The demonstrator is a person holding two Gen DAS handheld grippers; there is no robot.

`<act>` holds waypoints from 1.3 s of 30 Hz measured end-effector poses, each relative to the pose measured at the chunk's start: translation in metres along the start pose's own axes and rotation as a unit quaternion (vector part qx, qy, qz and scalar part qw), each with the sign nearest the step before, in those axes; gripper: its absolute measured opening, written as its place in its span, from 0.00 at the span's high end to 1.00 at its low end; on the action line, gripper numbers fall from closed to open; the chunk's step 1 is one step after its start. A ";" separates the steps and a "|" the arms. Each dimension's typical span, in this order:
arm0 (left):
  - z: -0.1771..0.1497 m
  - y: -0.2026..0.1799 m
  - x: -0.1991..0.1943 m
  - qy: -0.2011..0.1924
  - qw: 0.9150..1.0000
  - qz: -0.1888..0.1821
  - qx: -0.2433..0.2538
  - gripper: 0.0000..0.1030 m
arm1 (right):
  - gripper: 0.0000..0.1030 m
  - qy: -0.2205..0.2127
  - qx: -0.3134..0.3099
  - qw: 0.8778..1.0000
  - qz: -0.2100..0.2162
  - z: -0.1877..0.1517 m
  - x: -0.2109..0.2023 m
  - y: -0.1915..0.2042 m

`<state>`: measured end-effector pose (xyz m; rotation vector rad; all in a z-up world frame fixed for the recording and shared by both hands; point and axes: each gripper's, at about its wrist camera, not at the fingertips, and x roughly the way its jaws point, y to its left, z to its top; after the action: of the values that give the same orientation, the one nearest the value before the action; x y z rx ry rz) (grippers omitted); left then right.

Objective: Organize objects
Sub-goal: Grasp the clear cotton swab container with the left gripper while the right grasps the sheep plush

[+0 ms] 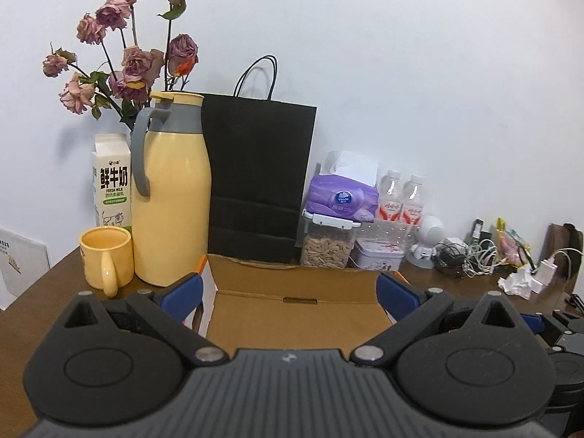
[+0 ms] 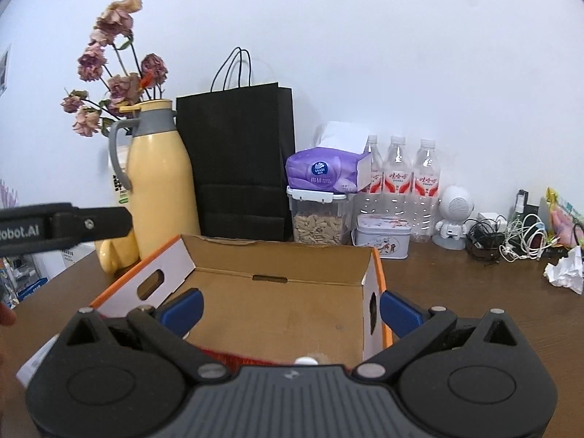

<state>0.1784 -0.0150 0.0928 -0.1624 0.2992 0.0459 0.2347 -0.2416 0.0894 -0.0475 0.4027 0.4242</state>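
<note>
At twelve o'clock, open brown cardboard box (image 2: 281, 303) waiting on tabletop (image 2: 474, 292); both hand-held grippers, left (image 1: 290, 294) and right (image 2: 290, 310), spread wide, empty, likely released.

The left tool (image 1: 290, 294) has a ribbed grey housing between 2 round black discs, with black linkage arms, silver pivot pins, triangular cut-outs and blue fingertips (image 1: 184, 294). The right tool (image 2: 291, 308) has the same build. Seen from the right wrist, the left tool's black side bears white lettering ending "obot.AI".
</note>
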 end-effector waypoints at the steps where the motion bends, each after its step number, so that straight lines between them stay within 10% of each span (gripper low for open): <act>1: -0.002 0.003 -0.005 0.001 1.000 -0.004 -0.001 0.00 | 0.00 -0.003 -0.002 1.000 -0.001 -0.004 -0.007 0.000; 39: -0.088 0.072 -0.075 0.117 0.992 0.043 0.010 0.00 | 0.00 0.098 -0.007 0.994 0.052 -0.108 -0.072 0.009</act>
<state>0.0761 0.0394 0.0208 -0.1354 0.5403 0.1097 0.1311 -0.2758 0.0181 -0.0830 0.5971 0.5270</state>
